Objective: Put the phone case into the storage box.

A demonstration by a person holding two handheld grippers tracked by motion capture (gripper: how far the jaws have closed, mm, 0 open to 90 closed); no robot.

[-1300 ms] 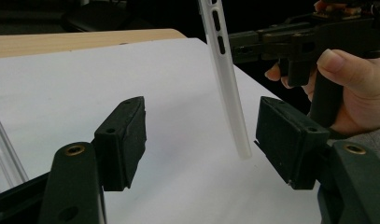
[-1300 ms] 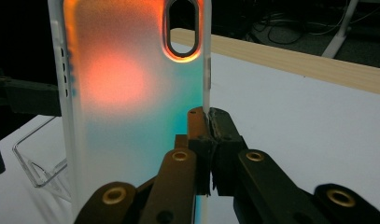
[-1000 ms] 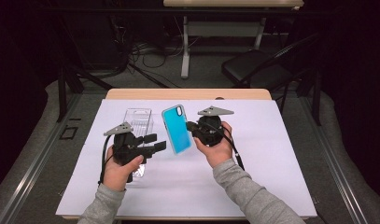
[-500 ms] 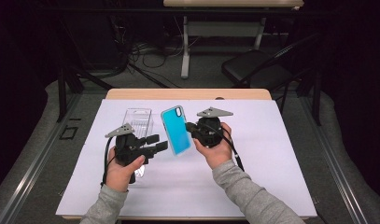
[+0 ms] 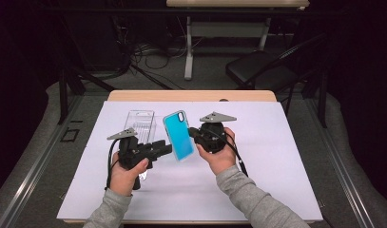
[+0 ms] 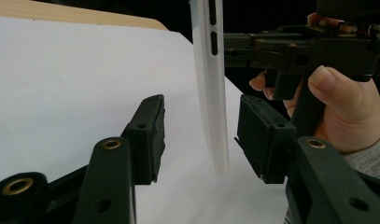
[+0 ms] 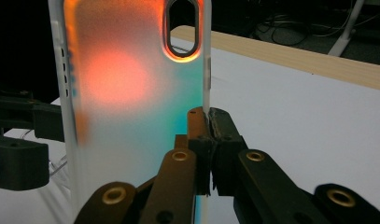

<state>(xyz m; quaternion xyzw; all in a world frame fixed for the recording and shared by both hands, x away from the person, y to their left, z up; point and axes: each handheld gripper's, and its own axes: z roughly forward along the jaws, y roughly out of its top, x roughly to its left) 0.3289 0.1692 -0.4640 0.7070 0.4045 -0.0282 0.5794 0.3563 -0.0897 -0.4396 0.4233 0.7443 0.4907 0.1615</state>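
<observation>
Desk (image 5: 286,190): white sheet covers the top; wooden edge shows at the far side.
Phone case (image 5: 178,135): teal, frosted rim, held up off the desk near its middle, standing on its long axis and slightly tilted; camera cutout at top.
Clear case (image 5: 140,124): transparent, lies flat on the desk just left of the phone case.
Right tongs (image 5: 193,135): pinched tight on the phone case's right edge, pads (image 7: 199,140) pressing the rim from both sides.
Left tongs (image 5: 166,148): partly open, jaws have just been closing; lower edge of the phone case sits between the pads (image 6: 148,135) with a gap on each side, no contact.
</observation>
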